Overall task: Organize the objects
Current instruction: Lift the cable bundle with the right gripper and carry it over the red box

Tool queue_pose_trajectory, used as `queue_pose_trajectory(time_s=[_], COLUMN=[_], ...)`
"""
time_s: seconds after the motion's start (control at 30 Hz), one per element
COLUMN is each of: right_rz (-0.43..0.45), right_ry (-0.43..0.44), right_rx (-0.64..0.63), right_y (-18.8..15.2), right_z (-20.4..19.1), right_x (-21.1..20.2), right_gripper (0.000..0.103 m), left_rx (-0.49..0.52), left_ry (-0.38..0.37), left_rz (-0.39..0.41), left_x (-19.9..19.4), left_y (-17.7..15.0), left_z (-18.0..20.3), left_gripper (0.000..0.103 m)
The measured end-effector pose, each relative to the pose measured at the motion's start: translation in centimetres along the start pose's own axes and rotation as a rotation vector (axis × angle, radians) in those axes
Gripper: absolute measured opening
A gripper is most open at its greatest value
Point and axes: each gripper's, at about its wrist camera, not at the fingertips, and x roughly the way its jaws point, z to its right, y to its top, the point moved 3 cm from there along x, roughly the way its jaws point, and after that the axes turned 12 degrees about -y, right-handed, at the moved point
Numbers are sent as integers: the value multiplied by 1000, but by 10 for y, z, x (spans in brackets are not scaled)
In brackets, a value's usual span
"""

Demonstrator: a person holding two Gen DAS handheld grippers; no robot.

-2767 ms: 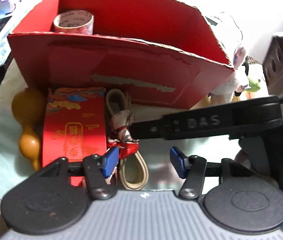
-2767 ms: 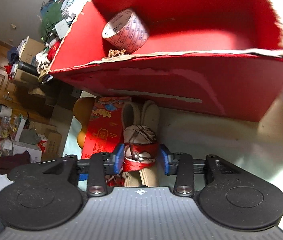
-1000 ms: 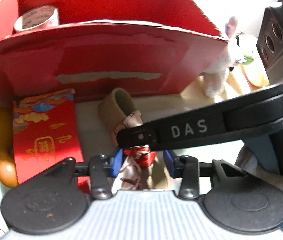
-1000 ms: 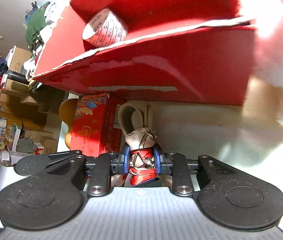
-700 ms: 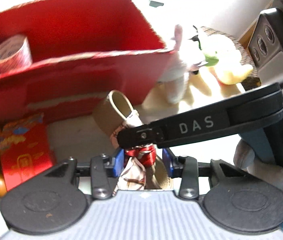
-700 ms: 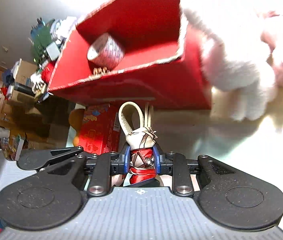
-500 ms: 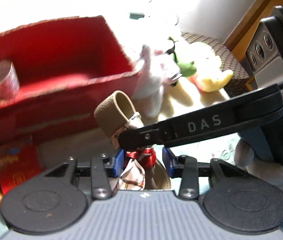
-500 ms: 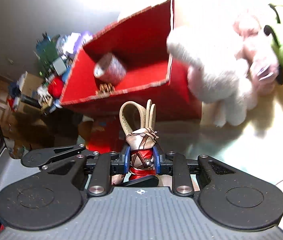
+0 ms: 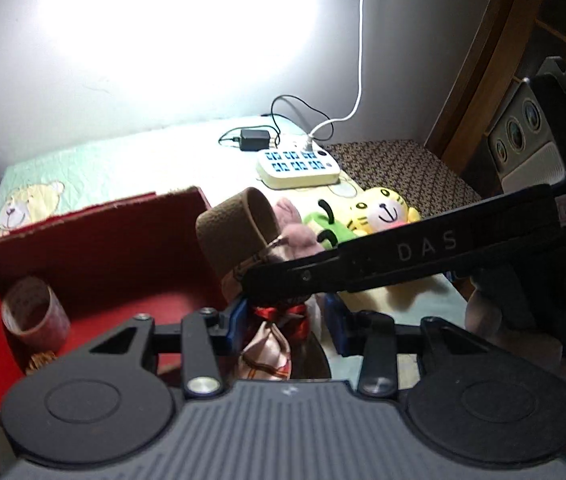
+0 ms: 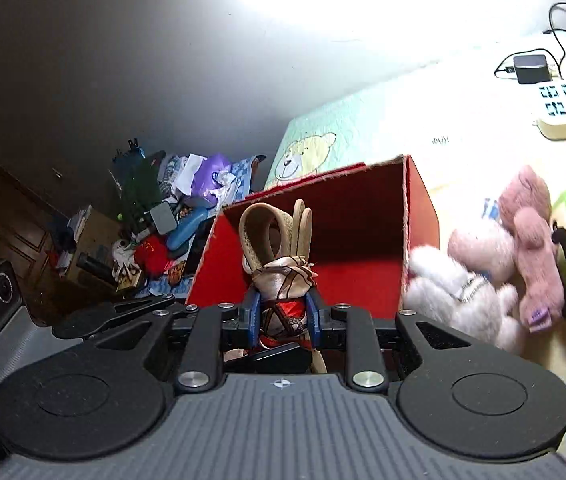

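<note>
Red box (image 9: 95, 236) with tape roll (image 9: 35, 312) at 9 o'clock; right gripper (image 10: 283, 314) clenched on band bundle (image 10: 279, 248); left gripper (image 9: 289, 320) grip unclear, partly hidden.

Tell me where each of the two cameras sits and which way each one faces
Left wrist: on the left gripper, looking over the red box toward the power strip; the right gripper's arm crosses in front.
Right wrist: on the right gripper, shut on the strap bundle, facing the red box and plush toys.
Shared: bundle, box, toys, strip.
</note>
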Motion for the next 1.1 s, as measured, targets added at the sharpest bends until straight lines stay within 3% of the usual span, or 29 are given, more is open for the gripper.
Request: queue_pose_trajectory(time_s=[0.2, 0.37, 0.7, 1.1], right_rz=[5, -37, -189, -330], right_ry=[6, -18, -102, -146], right_rx=[-10, -1, 63, 101], right_y=[35, 43, 30, 18], right_z=[-18, -26, -14, 1], right_x=[37, 73, 143, 190], right_gripper=[25, 25, 25, 25], left_rx=[-33, -90, -231, -302], left_ry=[33, 38, 28, 66], left_rz=[35, 26, -83, -215], left_x=[-11, -11, 31, 65], left_y=[27, 36, 11, -15], left_z=[-47, -94, -164, -202], left_gripper=[41, 41, 43, 41])
